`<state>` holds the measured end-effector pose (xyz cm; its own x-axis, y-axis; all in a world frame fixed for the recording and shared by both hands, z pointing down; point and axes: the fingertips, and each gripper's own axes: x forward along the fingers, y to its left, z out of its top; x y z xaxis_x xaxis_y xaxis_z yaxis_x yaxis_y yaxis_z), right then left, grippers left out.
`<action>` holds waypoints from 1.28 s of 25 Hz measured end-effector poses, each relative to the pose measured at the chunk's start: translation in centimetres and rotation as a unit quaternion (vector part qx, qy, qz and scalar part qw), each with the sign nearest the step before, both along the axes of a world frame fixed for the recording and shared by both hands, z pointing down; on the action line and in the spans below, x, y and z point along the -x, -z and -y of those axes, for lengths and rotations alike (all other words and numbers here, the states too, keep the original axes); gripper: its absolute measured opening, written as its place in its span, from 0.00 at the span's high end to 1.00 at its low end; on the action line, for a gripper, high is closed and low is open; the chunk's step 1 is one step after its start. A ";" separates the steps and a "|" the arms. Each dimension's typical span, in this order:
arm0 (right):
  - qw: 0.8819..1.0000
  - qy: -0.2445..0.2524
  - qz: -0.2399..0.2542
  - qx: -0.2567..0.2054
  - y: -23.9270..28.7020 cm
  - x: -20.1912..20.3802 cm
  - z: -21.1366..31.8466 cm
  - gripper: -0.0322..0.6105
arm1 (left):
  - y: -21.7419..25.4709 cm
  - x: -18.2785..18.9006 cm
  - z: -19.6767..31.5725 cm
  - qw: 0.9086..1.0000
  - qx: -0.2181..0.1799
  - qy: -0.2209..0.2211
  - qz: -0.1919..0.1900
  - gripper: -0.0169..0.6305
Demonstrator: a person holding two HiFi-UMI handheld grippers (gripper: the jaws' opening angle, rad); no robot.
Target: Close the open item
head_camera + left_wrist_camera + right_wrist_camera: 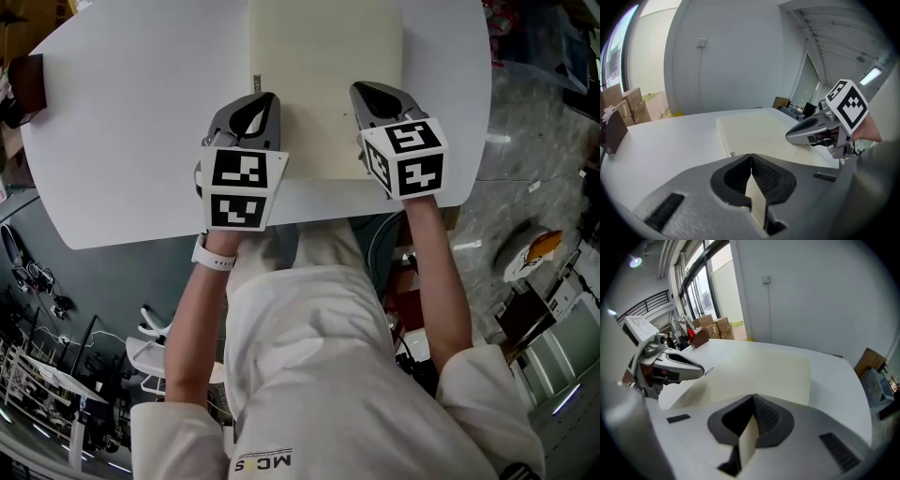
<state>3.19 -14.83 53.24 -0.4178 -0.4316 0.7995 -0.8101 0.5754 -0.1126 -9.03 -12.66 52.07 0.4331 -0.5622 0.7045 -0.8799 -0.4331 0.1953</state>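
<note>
The left gripper [261, 101] is pressed together on the near edge of the cream cover [323, 56], which lies at 12 o'clock on the white table [122, 122]. The right gripper [371, 94] pinches the same edge, probably to lift it evenly. Its far edge is cut off, so I cannot tell where it hinges

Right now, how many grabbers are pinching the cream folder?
2: the left gripper pinches the near-left edge of the cream folder, and the right gripper pinches its near-right edge.
</note>
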 end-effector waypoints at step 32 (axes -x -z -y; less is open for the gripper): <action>0.990 -0.038 0.092 -0.095 13.1 -0.8 -3.3 0.93 | 8.4 2.4 -3.4 0.999 0.012 0.022 -0.024 0.94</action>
